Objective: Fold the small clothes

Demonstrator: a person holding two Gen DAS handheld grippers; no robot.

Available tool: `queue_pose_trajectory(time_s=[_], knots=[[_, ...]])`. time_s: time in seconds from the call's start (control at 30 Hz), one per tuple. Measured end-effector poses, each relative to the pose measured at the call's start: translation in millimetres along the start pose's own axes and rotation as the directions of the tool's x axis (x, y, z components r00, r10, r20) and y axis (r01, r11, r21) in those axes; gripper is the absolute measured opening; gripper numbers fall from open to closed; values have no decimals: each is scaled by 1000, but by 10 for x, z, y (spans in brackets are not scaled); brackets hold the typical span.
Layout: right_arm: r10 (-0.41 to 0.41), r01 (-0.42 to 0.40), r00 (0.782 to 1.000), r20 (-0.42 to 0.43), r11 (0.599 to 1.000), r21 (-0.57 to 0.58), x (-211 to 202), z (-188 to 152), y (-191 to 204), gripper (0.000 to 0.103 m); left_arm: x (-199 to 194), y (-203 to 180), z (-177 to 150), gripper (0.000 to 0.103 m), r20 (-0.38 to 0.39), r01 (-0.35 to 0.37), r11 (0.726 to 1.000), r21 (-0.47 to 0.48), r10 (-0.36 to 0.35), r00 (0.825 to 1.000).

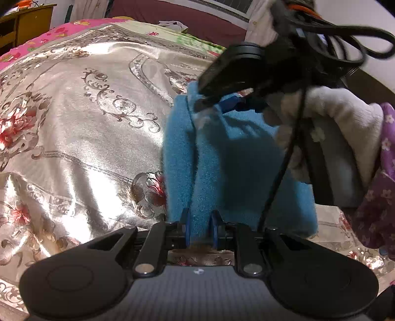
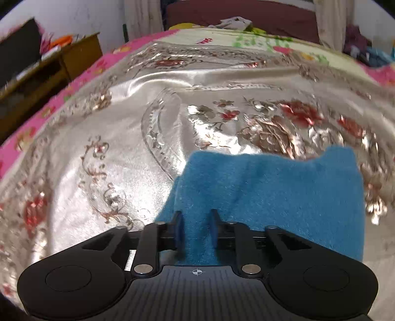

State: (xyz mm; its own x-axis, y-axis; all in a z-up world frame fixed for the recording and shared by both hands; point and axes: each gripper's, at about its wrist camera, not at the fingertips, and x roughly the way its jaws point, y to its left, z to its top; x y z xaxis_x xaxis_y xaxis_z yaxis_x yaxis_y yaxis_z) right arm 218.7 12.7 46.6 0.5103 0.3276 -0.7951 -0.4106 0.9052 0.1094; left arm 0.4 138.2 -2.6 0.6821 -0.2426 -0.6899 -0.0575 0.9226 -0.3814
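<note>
A small blue fleece garment (image 1: pixel 234 160) lies on the shiny floral bedspread (image 1: pixel 86 128). My left gripper (image 1: pixel 200 222) is shut on its near edge, with a ridge of fleece pinched between the blue pads. In the left wrist view my right gripper (image 1: pixel 214 101) comes in from the upper right and bites the far edge of the same garment. The right wrist view shows the blue garment (image 2: pixel 284 185) draped ahead of my right gripper (image 2: pixel 196 222), whose pads clamp a fold of it. The garment's underside is hidden.
A hand in a white fleece sleeve (image 1: pixel 345 118) and purple floral fabric (image 1: pixel 377 197) fill the right side, with a black cable (image 1: pixel 284 168) hanging down. A wooden cabinet (image 2: pixel 61 64) stands left of the bed. A pink floral sheet (image 2: pixel 49 108) borders the bedspread; crumpled clothes (image 2: pixel 234 22) lie far back.
</note>
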Motion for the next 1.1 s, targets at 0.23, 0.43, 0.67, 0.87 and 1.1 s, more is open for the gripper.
queue_pose_trajectory(time_s=[0.23, 0.43, 0.67, 0.87, 1.1], knots=[[142, -148, 988, 52, 982, 117, -289, 124, -90, 14, -154, 19, -27, 25, 73, 26, 1000, -7, -26, 997], [157, -157, 988, 4, 984, 82, 5, 67, 104, 13, -107, 42, -10, 24, 43, -1, 1000, -21, 2, 999], [170, -170, 985, -19, 985, 11, 363, -145, 204, 10, 40, -9, 15, 24, -14, -65, 998, -3, 65, 998], [179, -178, 984, 4, 982, -67, 438, -228, 219, 4, 60, 9, 46, 25, -22, -89, 996, -23, 89, 996], [163, -155, 986, 34, 975, -161, 324, -250, 290, 8, -188, 22, 122, 25, 16, -143, 989, -46, 144, 989]])
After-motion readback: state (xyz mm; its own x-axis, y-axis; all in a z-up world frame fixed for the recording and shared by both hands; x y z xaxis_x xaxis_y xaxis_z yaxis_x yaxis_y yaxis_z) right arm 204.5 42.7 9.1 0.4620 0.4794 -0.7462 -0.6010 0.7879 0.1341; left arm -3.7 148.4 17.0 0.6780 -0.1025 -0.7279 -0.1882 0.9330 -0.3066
